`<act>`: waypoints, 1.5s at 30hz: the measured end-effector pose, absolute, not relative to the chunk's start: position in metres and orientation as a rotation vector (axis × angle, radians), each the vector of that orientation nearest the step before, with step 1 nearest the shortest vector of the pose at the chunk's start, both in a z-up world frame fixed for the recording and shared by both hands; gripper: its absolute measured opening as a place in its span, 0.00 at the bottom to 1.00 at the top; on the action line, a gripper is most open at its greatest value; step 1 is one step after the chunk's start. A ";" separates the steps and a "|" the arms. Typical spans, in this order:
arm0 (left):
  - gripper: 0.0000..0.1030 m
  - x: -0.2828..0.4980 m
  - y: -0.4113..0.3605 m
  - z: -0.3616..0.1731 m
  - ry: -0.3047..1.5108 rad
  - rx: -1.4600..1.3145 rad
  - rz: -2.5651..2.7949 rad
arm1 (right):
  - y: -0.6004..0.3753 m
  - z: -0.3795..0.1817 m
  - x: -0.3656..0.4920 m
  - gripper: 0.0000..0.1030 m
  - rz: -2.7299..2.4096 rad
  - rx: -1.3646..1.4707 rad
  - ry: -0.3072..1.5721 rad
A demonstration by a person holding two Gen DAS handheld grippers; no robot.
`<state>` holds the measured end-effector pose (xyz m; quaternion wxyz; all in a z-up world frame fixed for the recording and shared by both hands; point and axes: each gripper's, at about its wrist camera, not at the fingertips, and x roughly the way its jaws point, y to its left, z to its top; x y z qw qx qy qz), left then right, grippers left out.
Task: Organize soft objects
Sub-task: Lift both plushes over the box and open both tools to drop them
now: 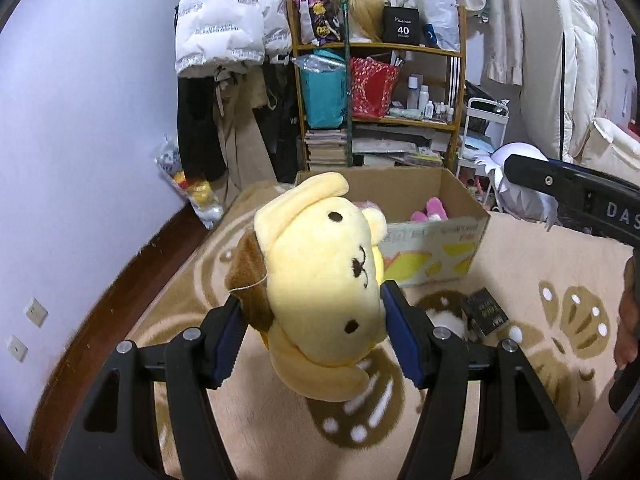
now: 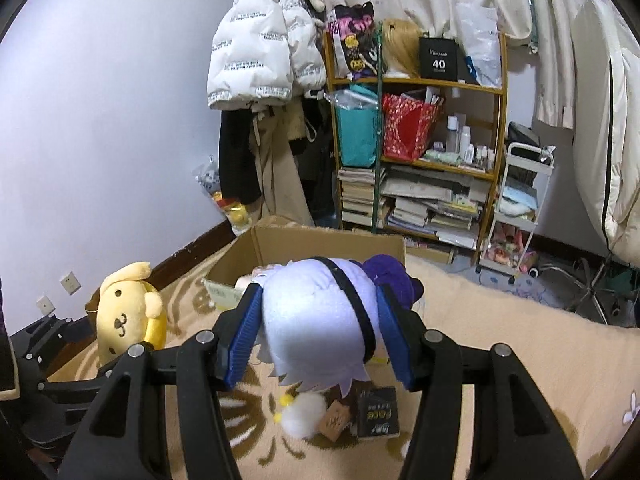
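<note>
Your left gripper (image 1: 316, 320) was clamped on the round yellow plush dog head with brown ears (image 1: 320, 276), its blue pads (image 1: 228, 336) pressing both sides and holding it clear of the beige patterned blanket (image 1: 520, 360). Your right gripper (image 2: 318, 336) was clamped the same way on a pale lilac plush doll with a black strap (image 2: 316, 308), also held in the air. The open brown cardboard box (image 2: 332, 246) sat on the blanket just beyond both toys, with a pink soft toy (image 1: 434, 210) inside it. A small dark printed carton (image 2: 378, 412) lay on the blanket below the doll.
</note>
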<state>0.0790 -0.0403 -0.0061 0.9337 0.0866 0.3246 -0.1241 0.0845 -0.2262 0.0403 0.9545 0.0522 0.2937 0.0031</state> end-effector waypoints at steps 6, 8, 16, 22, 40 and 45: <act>0.62 0.110 -0.046 -0.001 0.670 0.180 -0.239 | -0.231 0.049 0.104 0.58 -0.001 0.105 0.563; 0.62 0.120 -0.047 0.000 0.666 0.175 -0.239 | -0.233 0.049 0.112 0.59 0.005 0.107 0.564; 0.62 0.164 -0.054 0.000 0.684 0.136 -0.233 | -0.241 0.046 0.144 0.59 0.002 0.040 0.565; 0.62 0.197 -0.061 0.000 0.684 0.148 -0.232 | -0.249 0.038 0.164 0.59 0.005 0.016 0.576; 0.66 0.231 -0.079 -0.024 0.756 0.125 -0.284 | -0.263 0.001 0.200 0.60 0.037 0.123 0.656; 0.70 0.235 -0.083 -0.031 0.780 0.136 -0.288 | -0.265 -0.005 0.202 0.60 0.047 0.145 0.671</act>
